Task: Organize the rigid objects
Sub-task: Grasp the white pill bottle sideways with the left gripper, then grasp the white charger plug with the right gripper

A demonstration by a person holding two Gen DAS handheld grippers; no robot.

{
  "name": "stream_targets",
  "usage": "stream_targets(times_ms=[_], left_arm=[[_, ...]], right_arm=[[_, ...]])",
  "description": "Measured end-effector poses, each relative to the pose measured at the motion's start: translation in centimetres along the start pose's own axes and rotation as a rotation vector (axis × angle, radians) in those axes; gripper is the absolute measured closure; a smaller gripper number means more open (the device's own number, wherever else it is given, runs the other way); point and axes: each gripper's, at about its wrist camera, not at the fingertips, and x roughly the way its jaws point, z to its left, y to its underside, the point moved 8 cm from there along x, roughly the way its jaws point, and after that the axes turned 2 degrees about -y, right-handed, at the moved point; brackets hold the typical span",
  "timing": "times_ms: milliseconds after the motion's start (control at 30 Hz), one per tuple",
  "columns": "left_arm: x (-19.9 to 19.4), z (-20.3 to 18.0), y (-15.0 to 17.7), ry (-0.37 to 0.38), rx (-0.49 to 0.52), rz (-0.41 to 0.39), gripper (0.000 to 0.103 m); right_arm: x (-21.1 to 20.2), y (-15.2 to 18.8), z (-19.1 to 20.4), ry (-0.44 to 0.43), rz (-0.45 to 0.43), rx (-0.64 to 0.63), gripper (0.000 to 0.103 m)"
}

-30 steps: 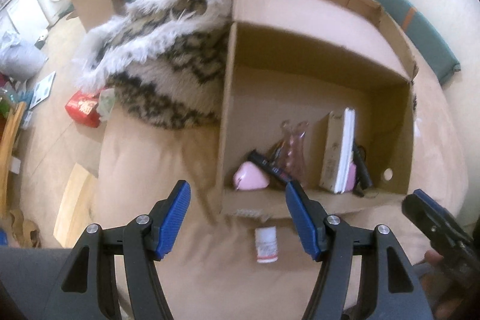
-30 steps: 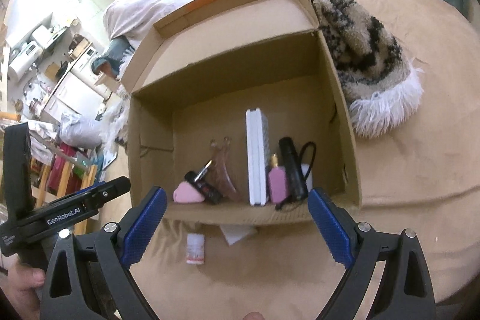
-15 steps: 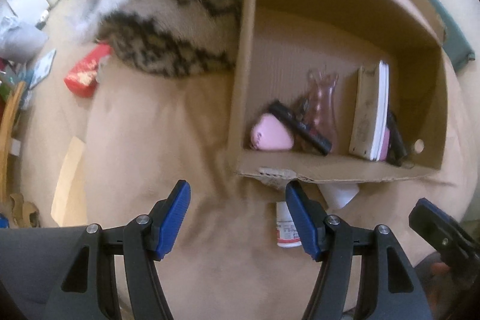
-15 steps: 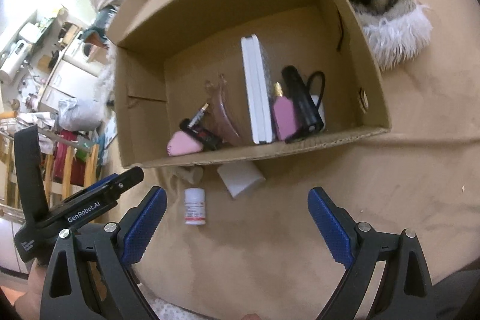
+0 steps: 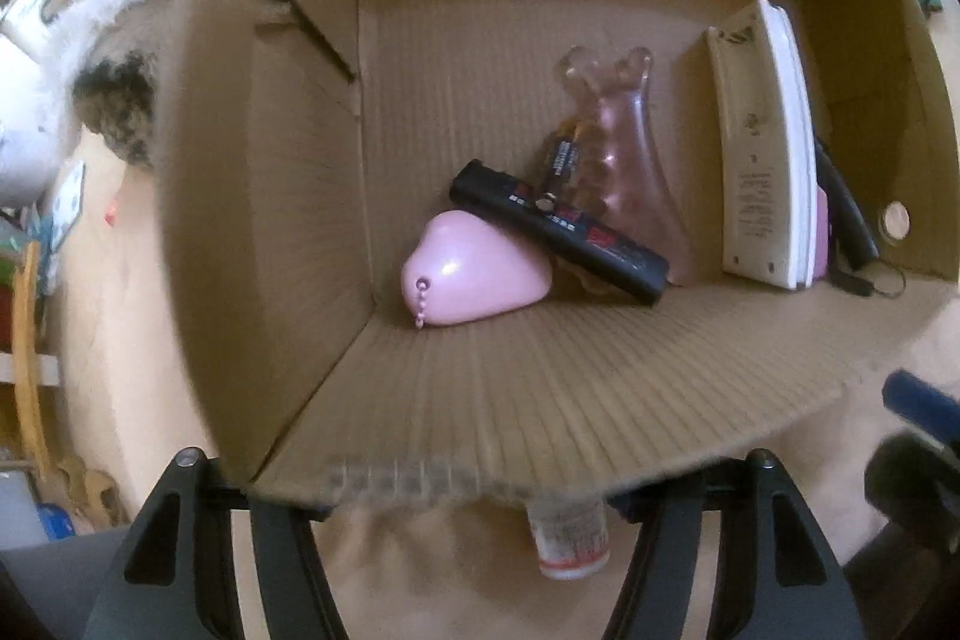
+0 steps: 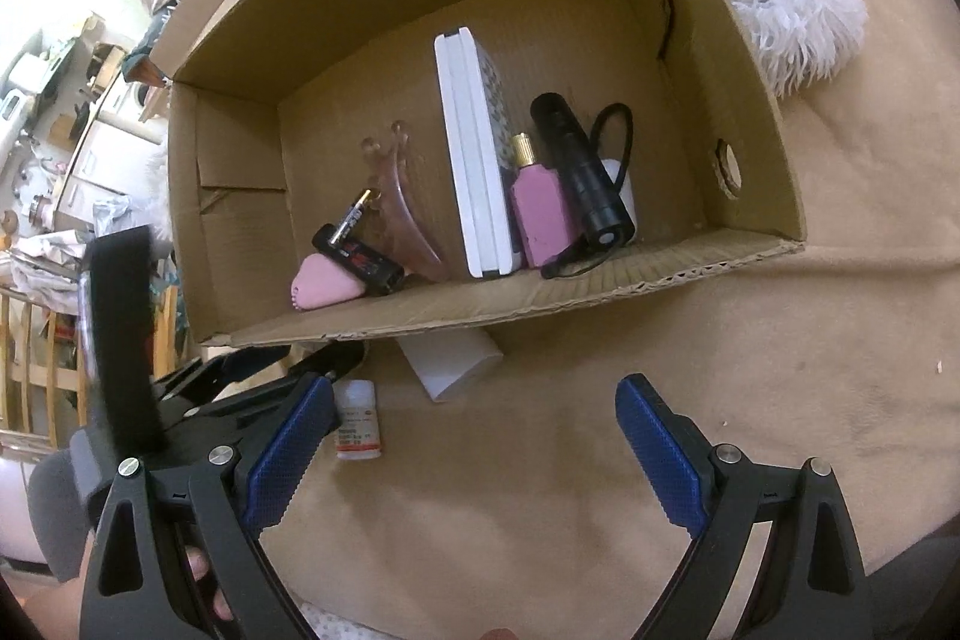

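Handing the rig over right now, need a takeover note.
Left gripper: jaws closing, small white bottle between them, not gripped yet.
Right gripper: open, empty, above the bed cover.
Done: cardboard box holds the pink heart case, flashlight, perfume bottle and more.
Left: the bottle and the white box, both outside by the front flap.

left wrist: steeply down, close on cardboard box (image 5: 540, 400) | right wrist: higher, farther back | shared: box interior
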Motion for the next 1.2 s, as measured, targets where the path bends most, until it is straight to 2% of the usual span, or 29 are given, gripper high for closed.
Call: stream_targets(times_ms=[33, 100, 300, 500, 800, 833, 933, 1033, 1100, 1200], left_arm=[[0.2, 0.0, 0.0, 0.018, -0.013, 0.010, 0.056], [0.3, 0.0, 0.1, 0.015, -0.021, 0.016, 0.059], [-1.3, 0.5, 0.8, -0.029, -0.030, -0.004, 0.060], [-3.9, 2.5, 2.9, -0.010, -0.078, 0.030, 0.060], [-8.7, 5.5, 3.1, -0.019, -0.085, -0.044, 0.060], [-8.7, 5.8, 2.3, -0.022, -0.087, -0.050, 0.060], [-8.1, 5.9, 2.5, -0.032, -0.103, -0.061, 0.060], [-7.1, 6.0, 2.4, -0.018, -0.146, -0.044, 0.060], [-6.6, 6.2, 1.9, -0.016, -0.163, -0.041, 0.060], [-6.5, 6.6, 1.6, -0.022, -0.181, -0.050, 0.060]], right_arm=[[0.0, 0.0, -0.1, 0.000, 0.001, -0.002, 0.002], [-0.1, 0.0, -0.1, 0.002, 0.004, -0.007, 0.002], [0.3, 0.2, 0.1, 0.025, 0.029, -0.029, 0.002], [1.2, 0.1, 0.2, 0.050, 0.052, -0.055, 0.002], [4.2, -0.2, 1.7, 0.154, 0.091, -0.218, 0.002], [4.6, -0.1, 1.9, 0.160, 0.096, -0.235, 0.002], [5.8, 0.0, 2.5, 0.197, 0.105, -0.302, 0.002], [6.8, 0.1, 2.9, 0.221, 0.110, -0.343, 0.003], [7.3, 0.2, 3.0, 0.237, 0.115, -0.368, 0.017], [7.5, 0.4, 2.8, 0.251, 0.113, -0.378, 0.026]])
